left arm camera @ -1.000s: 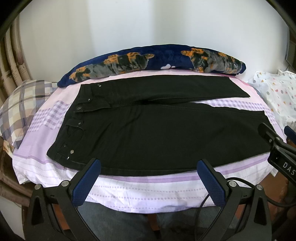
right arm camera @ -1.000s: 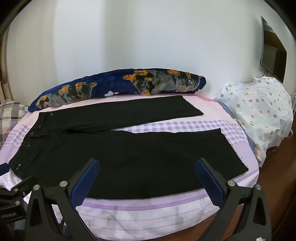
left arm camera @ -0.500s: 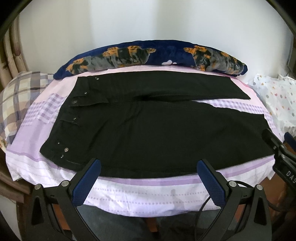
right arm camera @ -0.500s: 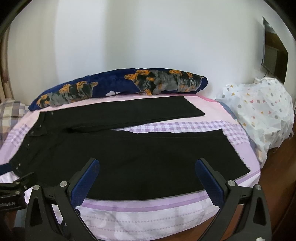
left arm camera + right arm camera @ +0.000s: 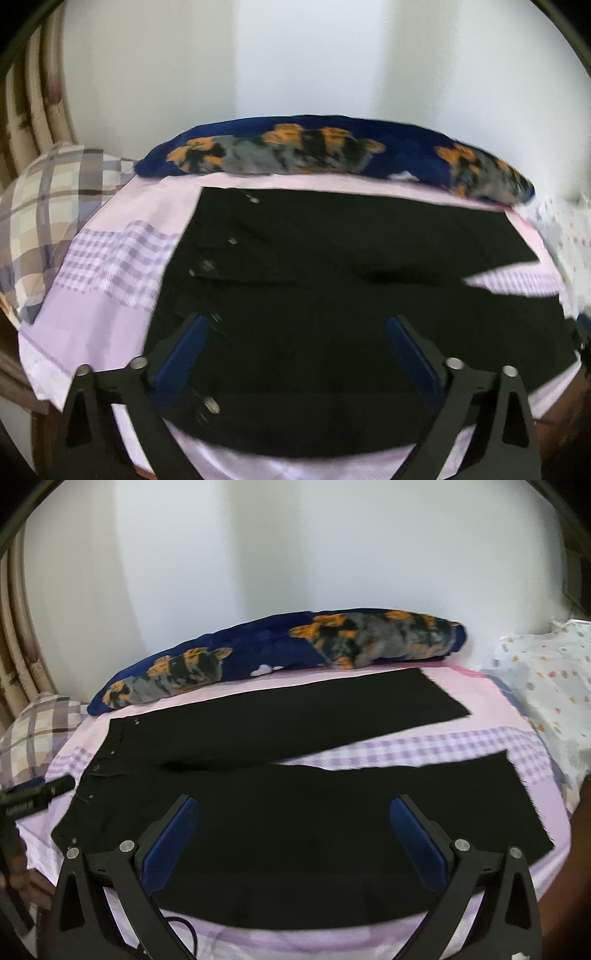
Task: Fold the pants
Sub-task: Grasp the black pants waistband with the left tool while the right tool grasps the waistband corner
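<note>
A pair of black pants is laid flat on a lilac bedsheet with checked purple bands. The waistband, dotted with small metal buttons, is turned toward the left of both views, and the two legs are spread apart toward the right, so that a wedge of sheet is seen between them. The far leg runs just beside a long navy pillow printed in orange and grey, which lies along the white wall. A plaid pillow is seen at the left end of the bed, and a white cloth with small coloured shapes at the right end.

The left gripper is held over the waist end of the pants, with its blue-padded fingers seen against the black fabric. Its jaws are still wide but are closing; nothing is gripped between the pads, and whether the tips touch the fabric cannot be told, as this view is blurred.

The right gripper is held over the near leg, well short of its frayed hem at the right. Its jaws are spread wide with only the flat fabric seen behind them, and nothing is gripped. In the right wrist view, part of the left gripper is seen at the left edge, beside the waistband. A dark cable is seen low in that view, near the front edge of the sheet
</note>
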